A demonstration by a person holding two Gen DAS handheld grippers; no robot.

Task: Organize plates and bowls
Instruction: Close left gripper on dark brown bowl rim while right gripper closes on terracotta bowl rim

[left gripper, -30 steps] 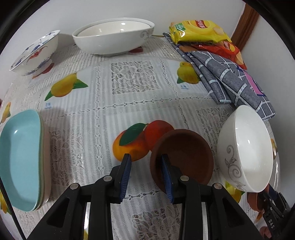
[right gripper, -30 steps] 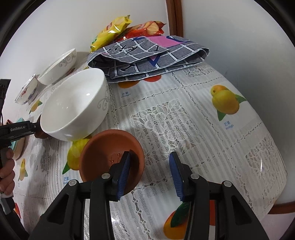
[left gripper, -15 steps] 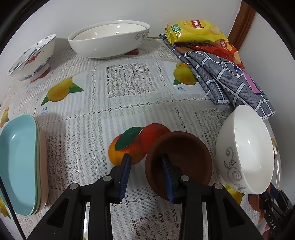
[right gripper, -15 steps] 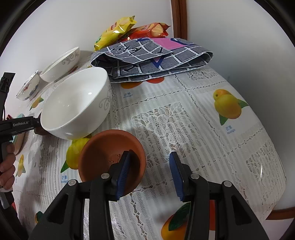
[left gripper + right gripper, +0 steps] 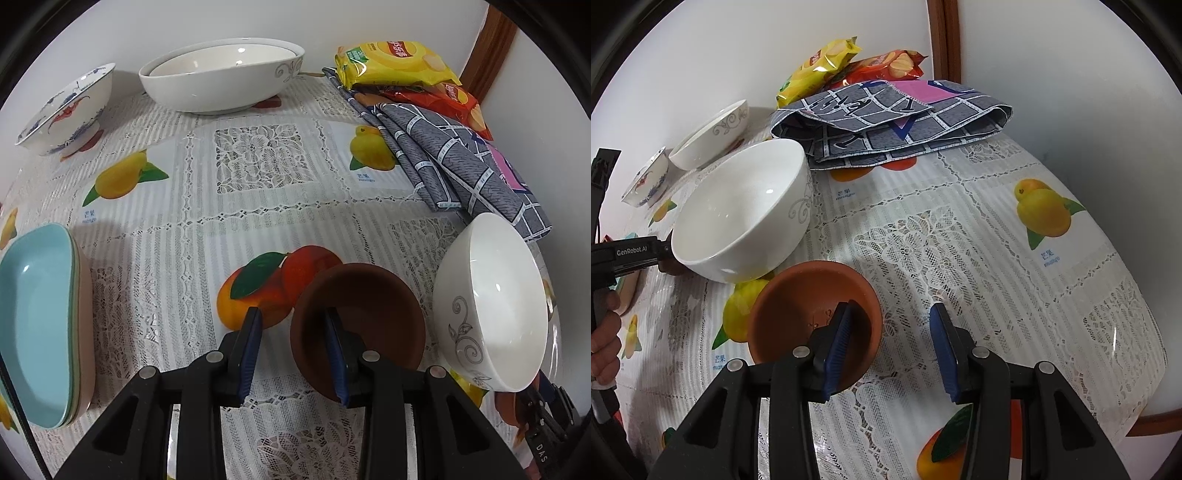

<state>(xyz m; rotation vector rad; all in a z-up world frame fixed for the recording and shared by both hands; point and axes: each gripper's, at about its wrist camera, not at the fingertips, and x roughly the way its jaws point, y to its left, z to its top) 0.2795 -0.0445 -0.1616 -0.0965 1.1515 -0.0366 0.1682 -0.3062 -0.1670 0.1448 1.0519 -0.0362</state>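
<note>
In the left wrist view my left gripper [image 5: 293, 356] is open, its jaws astride the near rim of a brown clay bowl [image 5: 365, 310], right finger inside. A white bowl with grey scrolls [image 5: 491, 317] stands to its right. In the right wrist view my right gripper [image 5: 892, 350] is open, its jaws astride the rim of a second brown clay bowl [image 5: 805, 310], left finger inside. The white bowl [image 5: 742, 218] stands behind it. Blue stacked plates [image 5: 37, 325] lie at the left. A large white bowl stack [image 5: 221, 81] and a painted bowl [image 5: 66, 110] stand at the back.
A folded grey checked cloth [image 5: 454, 162] and snack bags [image 5: 399, 62] lie at the back right by the wall. The fruit-print tablecloth [image 5: 997, 236] covers the table; its right edge drops off near my right gripper. The left gripper body [image 5: 624, 254] shows at the left.
Both grippers have shifted slightly with the view; the jaws stay open around the brown bowls' rims. No bowl has visibly moved.
</note>
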